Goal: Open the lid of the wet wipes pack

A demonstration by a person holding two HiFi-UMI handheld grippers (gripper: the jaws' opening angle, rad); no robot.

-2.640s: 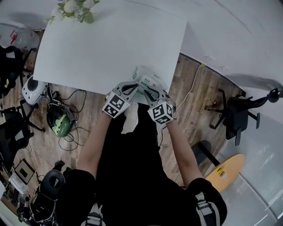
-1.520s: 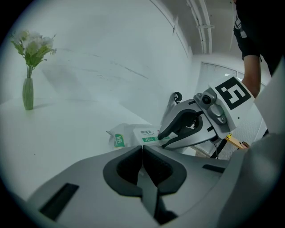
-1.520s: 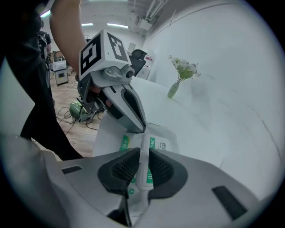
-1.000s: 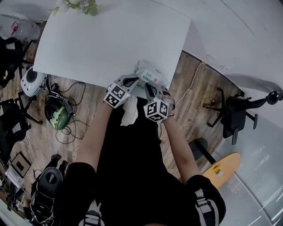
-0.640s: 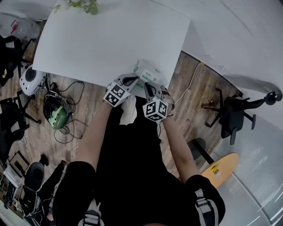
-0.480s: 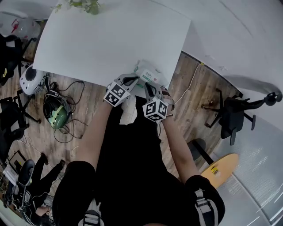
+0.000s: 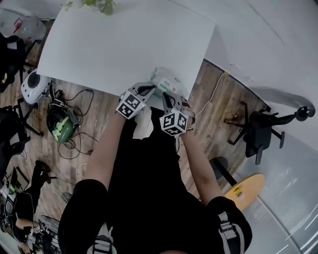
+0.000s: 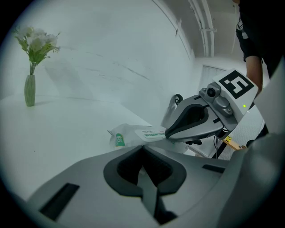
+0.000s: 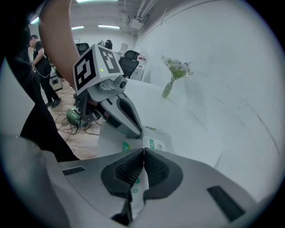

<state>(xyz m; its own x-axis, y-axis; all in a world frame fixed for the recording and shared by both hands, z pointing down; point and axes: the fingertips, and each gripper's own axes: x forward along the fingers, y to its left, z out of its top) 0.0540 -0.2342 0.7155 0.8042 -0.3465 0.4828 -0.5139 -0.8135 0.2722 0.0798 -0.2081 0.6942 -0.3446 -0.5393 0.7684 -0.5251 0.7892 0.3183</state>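
Observation:
The wet wipes pack, white with green print, lies at the near edge of the white table. Both grippers meet at its near end. My left gripper is shut at the pack's left corner; in the left gripper view its jaws close on a thin strip at the edge of the pack. My right gripper is shut too; in the right gripper view white film with green print runs down between its pads, just in front of the pack. Whether that film is the lid flap I cannot tell.
A vase of flowers stands at the table's far edge. Beside the table, on the wooden floor, are a green helmet with cables at the left, an office chair and a skateboard at the right.
Both grippers have stayed shut at the pack's near end. The right gripper has crept slightly left, closer to the left one. The pack has not shifted.

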